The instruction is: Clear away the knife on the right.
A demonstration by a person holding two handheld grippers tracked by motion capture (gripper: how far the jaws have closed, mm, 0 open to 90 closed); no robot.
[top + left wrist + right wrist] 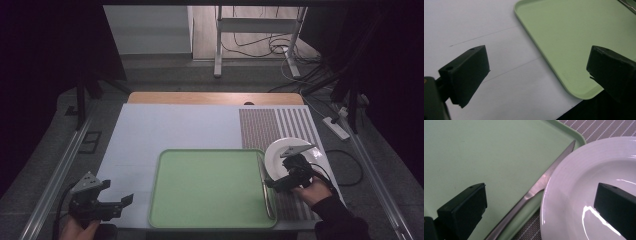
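Knife (541, 185) lies along green tray (210, 185) edge, touching white plate (584, 195).

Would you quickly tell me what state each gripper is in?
Left gripper: open, holding nothing.
Right gripper: open, holding nothing, beside the knife.

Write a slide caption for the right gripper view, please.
Open black jaws frame a table knife lying along the green tray's edge beside a white plate.

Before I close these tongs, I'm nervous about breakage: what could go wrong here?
The right tongs straddle both the knife and the white plate rim; closing may pinch both or knock the knife, lying along the green tray edge, off it. A nudge might slide the plate on the striped mat.
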